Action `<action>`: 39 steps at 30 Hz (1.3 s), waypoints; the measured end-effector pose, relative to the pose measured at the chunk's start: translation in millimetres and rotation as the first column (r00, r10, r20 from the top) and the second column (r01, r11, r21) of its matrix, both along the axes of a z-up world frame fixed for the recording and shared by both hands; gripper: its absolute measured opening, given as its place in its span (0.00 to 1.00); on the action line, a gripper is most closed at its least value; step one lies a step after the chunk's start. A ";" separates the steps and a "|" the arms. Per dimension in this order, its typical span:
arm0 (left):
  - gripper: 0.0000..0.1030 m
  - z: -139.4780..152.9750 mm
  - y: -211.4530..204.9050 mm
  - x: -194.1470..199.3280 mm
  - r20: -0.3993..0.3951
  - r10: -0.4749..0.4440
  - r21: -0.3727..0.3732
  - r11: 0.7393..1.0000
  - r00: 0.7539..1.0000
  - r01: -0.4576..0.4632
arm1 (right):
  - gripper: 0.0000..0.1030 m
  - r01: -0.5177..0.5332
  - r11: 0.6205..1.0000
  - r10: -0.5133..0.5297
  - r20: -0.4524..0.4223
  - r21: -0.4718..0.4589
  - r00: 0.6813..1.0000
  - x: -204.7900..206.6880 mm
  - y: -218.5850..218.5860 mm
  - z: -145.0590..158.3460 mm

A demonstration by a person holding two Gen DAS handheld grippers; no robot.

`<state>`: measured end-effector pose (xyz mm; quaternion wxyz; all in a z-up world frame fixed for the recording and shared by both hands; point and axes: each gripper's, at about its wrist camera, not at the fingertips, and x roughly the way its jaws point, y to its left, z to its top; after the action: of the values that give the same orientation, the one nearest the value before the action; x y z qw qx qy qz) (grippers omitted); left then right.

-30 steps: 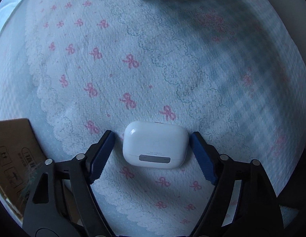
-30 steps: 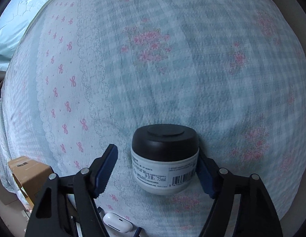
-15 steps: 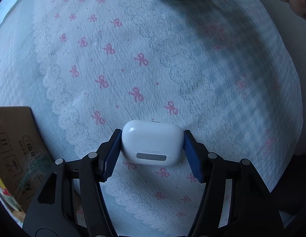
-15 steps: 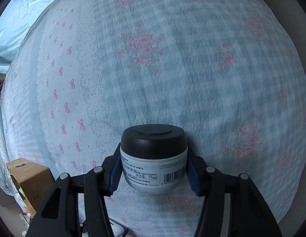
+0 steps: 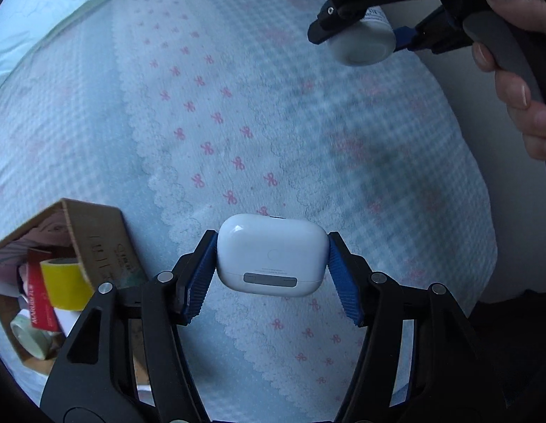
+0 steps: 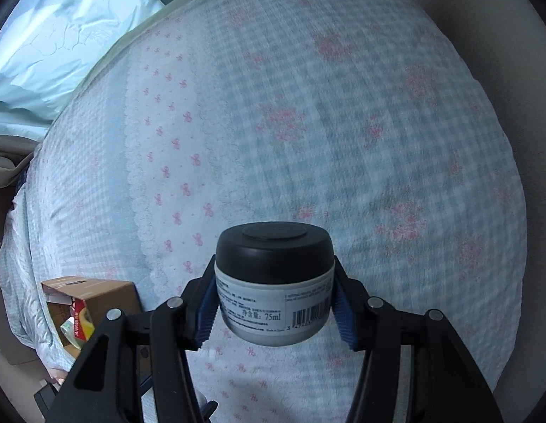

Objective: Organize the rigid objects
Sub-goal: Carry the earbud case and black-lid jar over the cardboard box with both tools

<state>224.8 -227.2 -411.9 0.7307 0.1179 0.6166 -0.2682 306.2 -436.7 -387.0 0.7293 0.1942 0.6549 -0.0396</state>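
My left gripper is shut on a white earbud case and holds it above the bed. My right gripper is shut on a cream jar with a black lid and a white labelled body, also lifted off the bed. The jar's white base and the right gripper show at the top right of the left wrist view. An open cardboard box stands at the lower left of that view and holds tape rolls and a red packet.
The bed cover is blue-white check with pink bows and a lace band. The cardboard box sits at the bed's left edge in the right wrist view. A pale blue quilt lies at the far left. A beige wall is on the right.
Both grippers closed on their objects, the left on the earbud case, the right on the jar, and lifted them off the bed. The cardboard box has come further into view.
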 end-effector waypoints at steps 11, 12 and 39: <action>0.57 105.7 103.5 39.2 0.099 0.107 -0.079 0.992 0.989 -0.099 | 0.51 -0.066 0.997 0.062 0.096 0.042 0.994 -1.3 121.0 94.3; 0.57 111.9 117.0 43.0 0.105 0.114 -0.078 0.991 0.988 -0.106 | 0.51 -0.075 0.996 0.070 0.100 0.042 0.992 -2.7 133.3 99.5; 0.57 12.2 360.3 101.4 0.050 0.199 0.019 0.980 0.979 -0.200 | 0.51 -0.177 0.984 0.177 -0.031 0.016 0.984 -51.7 351.9 -15.7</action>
<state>326.1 133.1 -399.7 0.7671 0.0707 0.6106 -0.1835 254.5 -84.8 -402.7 0.7181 0.1392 0.6813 0.0264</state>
